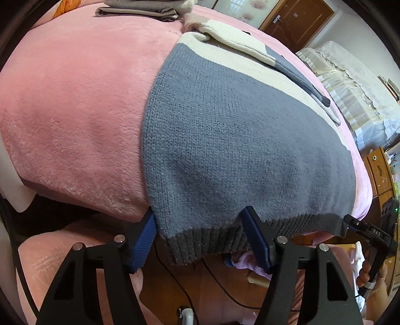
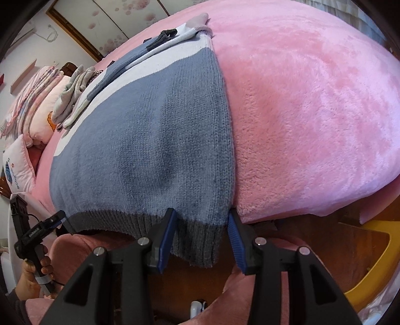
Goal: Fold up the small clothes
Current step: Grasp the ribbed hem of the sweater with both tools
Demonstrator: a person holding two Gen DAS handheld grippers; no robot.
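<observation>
A blue-grey knit sweater (image 1: 237, 140) (image 2: 140, 140) with a cream band and a dark ribbed hem (image 1: 207, 240) (image 2: 195, 240) lies flat on a pink fleece blanket (image 1: 75, 112) (image 2: 312, 112). Its sleeves are folded across the far end, and the hem hangs over the bed's near edge. My left gripper (image 1: 198, 215) straddles the hem's left corner with a wide gap between its blue pads, which do not press the knit. My right gripper (image 2: 201, 212) straddles the hem's right corner, its pads just off the fabric. Each view shows the other gripper (image 1: 362, 227) (image 2: 50, 222) at the opposite corner, held by a hand.
Folded brown clothes (image 1: 137, 10) lie at the bed's far end. Grey garments (image 2: 72, 95) and pillows (image 2: 37, 112) sit beyond the sweater. A wooden cabinet (image 1: 380, 175) stands beside the bed. A yellow object (image 2: 370, 262) and a cable (image 1: 200, 282) are on the wooden floor below.
</observation>
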